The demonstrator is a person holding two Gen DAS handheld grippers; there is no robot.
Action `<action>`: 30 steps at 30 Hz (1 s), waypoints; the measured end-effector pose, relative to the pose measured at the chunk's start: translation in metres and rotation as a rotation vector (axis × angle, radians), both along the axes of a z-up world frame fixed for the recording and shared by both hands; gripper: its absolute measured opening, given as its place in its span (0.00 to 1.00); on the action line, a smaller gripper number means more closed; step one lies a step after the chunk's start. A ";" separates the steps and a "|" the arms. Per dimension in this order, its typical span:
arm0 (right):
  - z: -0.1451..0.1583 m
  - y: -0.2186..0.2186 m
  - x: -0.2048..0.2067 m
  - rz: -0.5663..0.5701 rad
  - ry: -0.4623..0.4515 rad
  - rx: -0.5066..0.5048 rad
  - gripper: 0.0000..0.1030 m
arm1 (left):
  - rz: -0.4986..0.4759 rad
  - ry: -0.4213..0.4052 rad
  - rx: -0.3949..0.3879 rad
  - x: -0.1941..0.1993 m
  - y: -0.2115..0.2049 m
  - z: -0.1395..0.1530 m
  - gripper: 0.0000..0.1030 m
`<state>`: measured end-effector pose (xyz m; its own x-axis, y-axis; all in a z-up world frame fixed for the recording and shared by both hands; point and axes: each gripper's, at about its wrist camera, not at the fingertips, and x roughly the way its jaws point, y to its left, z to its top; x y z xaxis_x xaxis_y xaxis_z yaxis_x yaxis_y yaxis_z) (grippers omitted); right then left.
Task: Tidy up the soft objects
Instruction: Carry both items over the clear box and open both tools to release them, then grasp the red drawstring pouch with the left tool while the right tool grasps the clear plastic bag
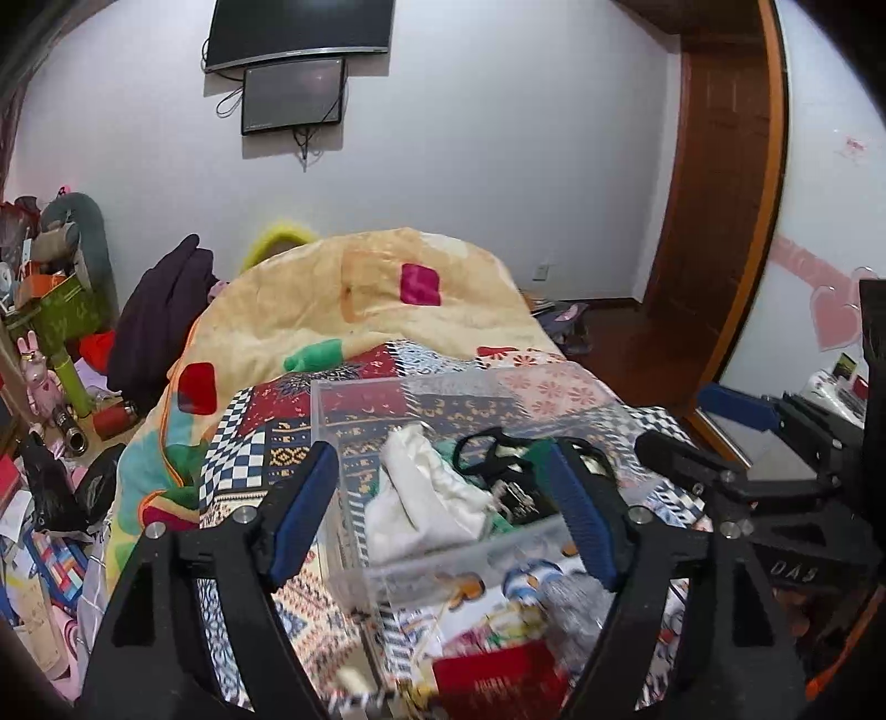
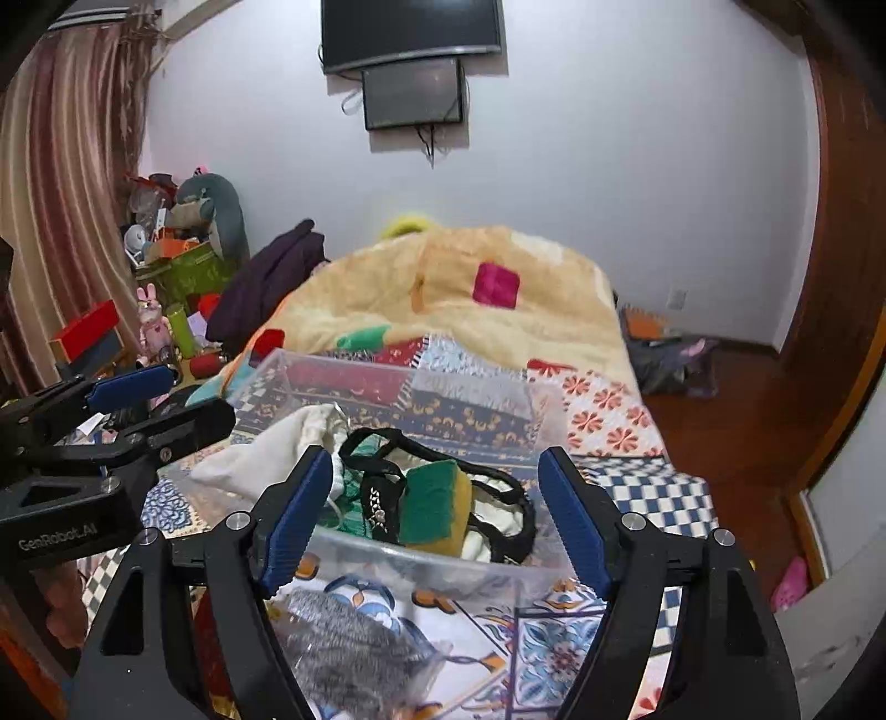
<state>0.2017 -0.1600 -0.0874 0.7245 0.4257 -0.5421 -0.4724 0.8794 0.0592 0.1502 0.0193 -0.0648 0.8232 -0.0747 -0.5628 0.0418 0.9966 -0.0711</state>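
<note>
While both the left gripper (image 1: 443, 509) and right gripper (image 2: 434, 515) hung spread and empty, the clear bin (image 2: 443, 559) sat at twelve o'clock, already heaped; the grey knit piece (image 2: 354, 642) at six o'clock risked snagging the black strap (image 2: 382, 498).

Home bedroom: patchwork-covered bed (image 2: 609, 410) with heaped yellow quilt (image 2: 443, 288), wall-mounted television (image 2: 410, 27), striped curtain (image 2: 66, 183), wooden door (image 1: 720, 194), cluttered toys (image 2: 149, 315)

Left gripper (image 1: 443, 509), jaws apart, hangs over a clear bin (image 1: 354, 399) holding white cloth (image 1: 421, 498), right gripper (image 1: 714, 432) beside the bin.
</note>
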 end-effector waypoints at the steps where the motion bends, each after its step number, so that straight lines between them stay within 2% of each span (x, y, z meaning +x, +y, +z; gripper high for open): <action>1: 0.003 -0.003 -0.005 0.003 -0.008 0.005 0.75 | -0.006 0.000 -0.008 -0.005 0.000 0.001 0.80; 8: 0.004 -0.016 -0.029 0.022 -0.012 0.010 0.76 | -0.039 0.025 -0.030 -0.033 -0.005 -0.014 0.82; 16: -0.046 -0.010 -0.036 0.057 0.120 -0.010 0.76 | -0.051 0.111 -0.027 -0.046 -0.006 -0.059 0.82; 22: -0.074 0.003 -0.038 0.119 0.221 -0.006 0.76 | -0.096 0.157 -0.029 -0.057 -0.011 -0.080 0.65; 25: -0.082 0.010 -0.039 0.140 0.238 -0.024 0.75 | -0.121 0.182 -0.031 -0.057 -0.013 -0.090 0.57; 28: -0.089 0.013 -0.040 0.159 0.263 -0.033 0.65 | -0.138 0.208 -0.031 -0.056 -0.015 -0.100 0.46; 30: -0.094 0.015 -0.037 0.164 0.278 -0.040 0.51 | -0.136 0.223 -0.030 -0.053 -0.015 -0.107 0.40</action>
